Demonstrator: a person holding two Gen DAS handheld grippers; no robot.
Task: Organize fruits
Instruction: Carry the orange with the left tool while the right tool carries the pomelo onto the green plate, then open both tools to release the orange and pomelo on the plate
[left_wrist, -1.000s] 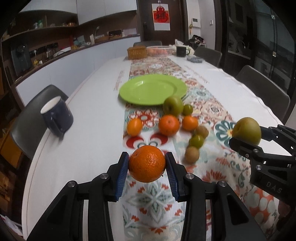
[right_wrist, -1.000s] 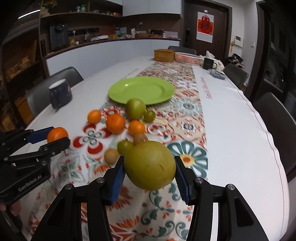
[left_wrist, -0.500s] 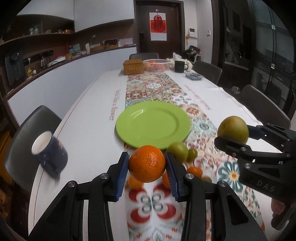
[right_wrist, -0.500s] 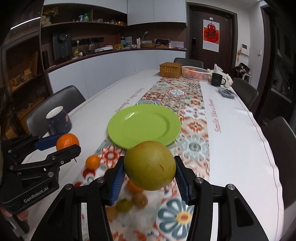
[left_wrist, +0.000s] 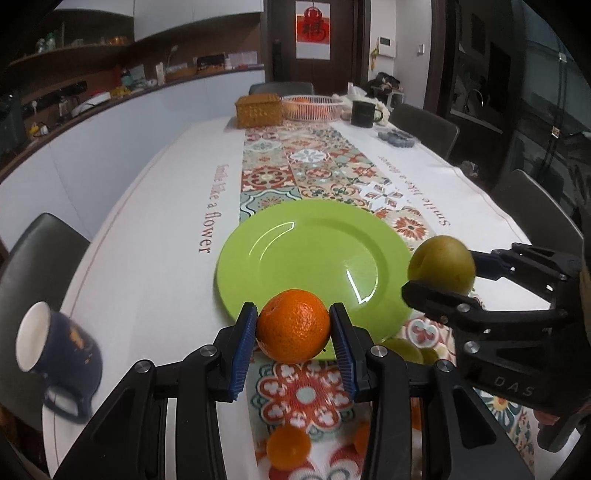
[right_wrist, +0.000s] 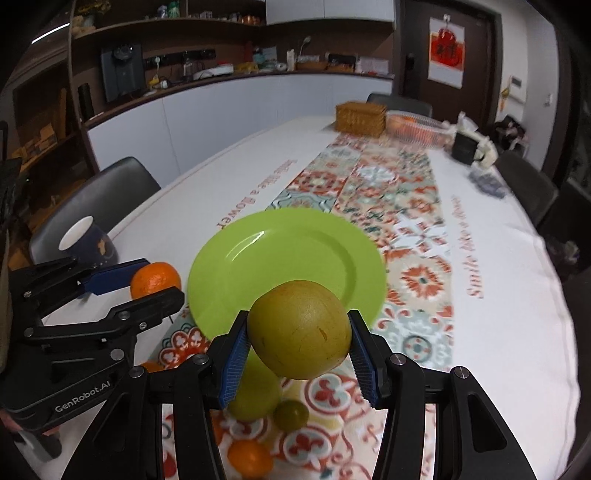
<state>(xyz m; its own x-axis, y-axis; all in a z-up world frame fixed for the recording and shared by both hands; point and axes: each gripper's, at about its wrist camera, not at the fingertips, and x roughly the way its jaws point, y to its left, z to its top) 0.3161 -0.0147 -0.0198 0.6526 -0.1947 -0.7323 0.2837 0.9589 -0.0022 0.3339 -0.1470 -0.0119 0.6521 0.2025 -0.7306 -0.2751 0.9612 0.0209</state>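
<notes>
nearest, the left claw (left_wrist: 293, 334) is clamped on an orange (left_wrist: 293, 330), its blue pads pressed to both sides, holding it in the air just short of the near rim of the green plate (left_wrist: 314, 254). beside it the right claw (right_wrist: 298, 341) is closed the same way on a yellow-green pear (right_wrist: 299, 328), also off the desk (left_wrist: 147, 266) and over the plate's near edge. under and behind both claws, loose fruit lies on the patterned runner (left_wrist: 306, 173) toward the desk's near edge: a green apple (right_wrist: 255, 393), a small green fruit (right_wrist: 291, 414) and small oranges (right_wrist: 250, 458). the plate holds nothing yet, so by my reading the sorting has barely begun: two fruits are about to go down and the others wait. a navy mug (left_wrist: 59, 354) sits by the left edge.
</notes>
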